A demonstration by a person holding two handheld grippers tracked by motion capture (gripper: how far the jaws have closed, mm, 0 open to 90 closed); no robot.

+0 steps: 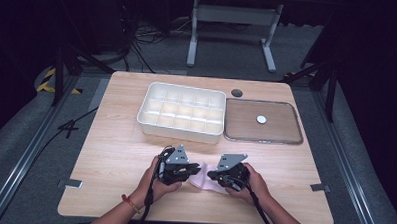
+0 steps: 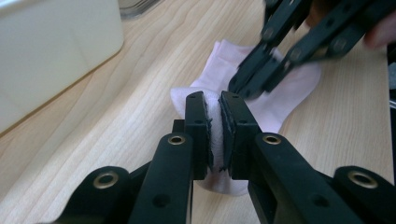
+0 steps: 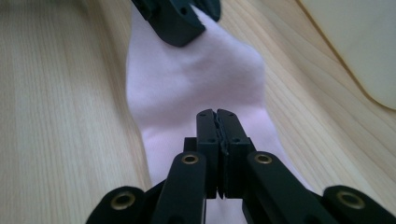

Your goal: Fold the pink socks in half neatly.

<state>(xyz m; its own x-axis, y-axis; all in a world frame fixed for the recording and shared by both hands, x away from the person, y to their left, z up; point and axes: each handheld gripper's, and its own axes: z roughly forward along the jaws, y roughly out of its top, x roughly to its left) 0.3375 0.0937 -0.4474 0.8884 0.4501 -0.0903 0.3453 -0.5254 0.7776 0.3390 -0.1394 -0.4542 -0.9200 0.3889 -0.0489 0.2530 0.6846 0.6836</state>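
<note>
A pale pink sock (image 1: 202, 178) lies on the wooden table near the front edge, between the two grippers. My left gripper (image 2: 213, 105) is shut on one end of the sock (image 2: 289, 100), with white-pink fabric bunched between its pads. The left gripper (image 1: 194, 170) points right in the high view. My right gripper (image 3: 217, 114) has its jaws pressed together on the other end of the sock (image 3: 187, 79), which narrows toward them. The right gripper (image 1: 210, 175) points left, its tips (image 2: 240, 88) close to the left gripper's. A hand holds each gripper.
A white compartment box (image 1: 178, 135) stands behind the grippers at mid-table, also seen as the white box (image 2: 56, 51) and the box corner (image 3: 359, 42). To its right lies a clear shallow tray (image 1: 263, 141) with a small white disc (image 1: 261, 119). A dark round cap (image 1: 236, 93) sits behind.
</note>
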